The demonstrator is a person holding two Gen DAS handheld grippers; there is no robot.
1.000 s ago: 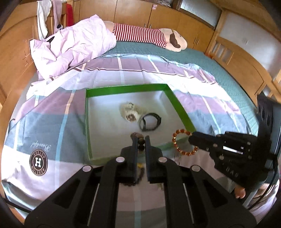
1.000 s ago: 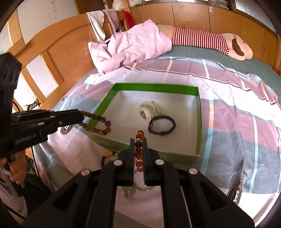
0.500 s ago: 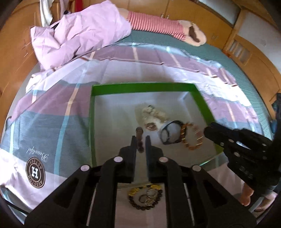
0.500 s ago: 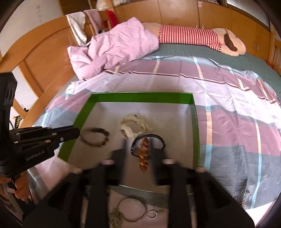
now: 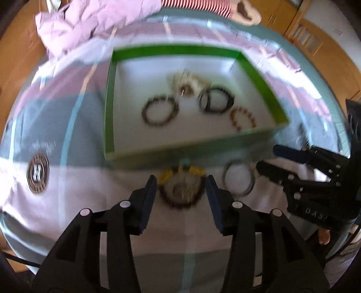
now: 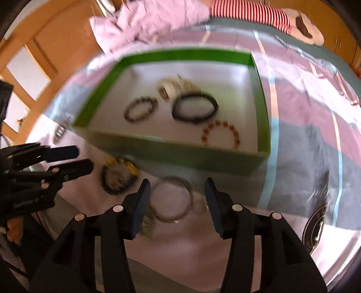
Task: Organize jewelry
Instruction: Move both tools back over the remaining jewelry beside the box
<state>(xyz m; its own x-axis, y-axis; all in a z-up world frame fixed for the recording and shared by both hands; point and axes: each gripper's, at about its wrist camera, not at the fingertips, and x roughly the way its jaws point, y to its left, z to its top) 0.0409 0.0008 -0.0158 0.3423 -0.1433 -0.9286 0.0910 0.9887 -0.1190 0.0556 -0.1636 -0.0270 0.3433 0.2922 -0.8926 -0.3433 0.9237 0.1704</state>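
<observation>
My left hand-held gripper (image 5: 180, 183) is spread wide with nothing between its fingers, angled downward. My right hand-held gripper (image 6: 176, 188) is spread just as wide, also holding nothing, just beside the left one.

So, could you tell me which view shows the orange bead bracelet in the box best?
The right wrist view: the orange bead bracelet lies nearer and its beads read separately. In the left wrist view it is smaller, blurrier, toward the green box's right wall.

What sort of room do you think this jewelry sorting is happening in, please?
Most likely a bedroom: the green-rimmed box sits on a plaid pink-and-grey bedspread, with a crumpled pink duvet and a striped plush toy beyond, and wooden cabinets around.
</observation>
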